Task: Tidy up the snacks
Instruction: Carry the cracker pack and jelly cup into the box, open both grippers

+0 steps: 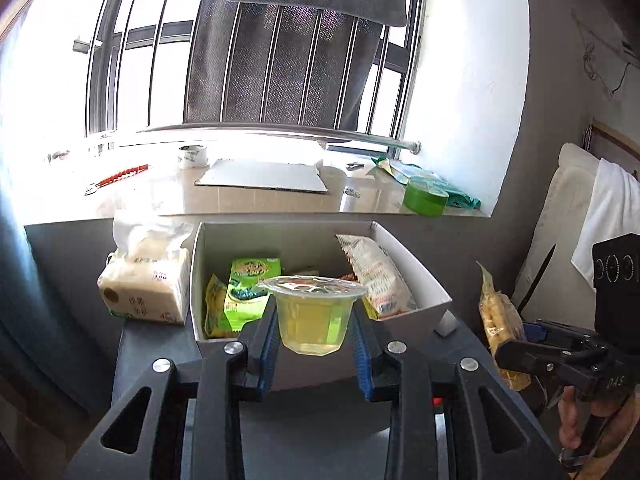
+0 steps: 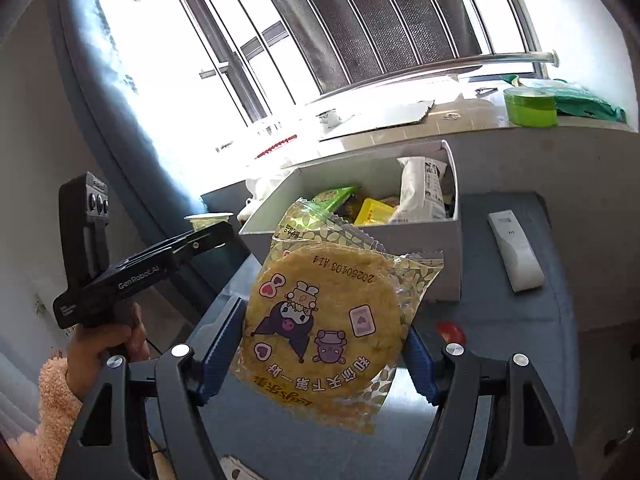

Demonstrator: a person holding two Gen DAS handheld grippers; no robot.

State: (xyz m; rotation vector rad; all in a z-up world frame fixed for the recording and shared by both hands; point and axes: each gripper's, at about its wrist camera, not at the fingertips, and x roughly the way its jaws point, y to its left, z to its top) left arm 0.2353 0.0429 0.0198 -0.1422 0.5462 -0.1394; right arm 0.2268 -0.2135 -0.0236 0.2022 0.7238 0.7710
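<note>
Left wrist view: the left gripper (image 1: pixel 314 344) clamped a sealed jelly cup (image 1: pixel 311 312) between its 2 blue pads, just before the white box (image 1: pixel 416 268) of snacks.

Right wrist view: the right gripper (image 2: pixel 320 346) gripped a yellow cracker packet (image 2: pixel 328 328) above the grey table (image 2: pixel 520 320), near that box (image 2: pixel 420 248).

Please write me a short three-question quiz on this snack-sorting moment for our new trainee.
1. True or false: the left gripper is empty.
2. What does the right gripper hold? A) a green tape roll B) a yellow cartoon-printed snack packet C) a tissue pack
3. Fill in: the tissue pack stands outside the white box, on its ____ side in the left wrist view.

Key:
1. False; it grips a clear jelly cup.
2. B, the snack packet.
3. left
</note>
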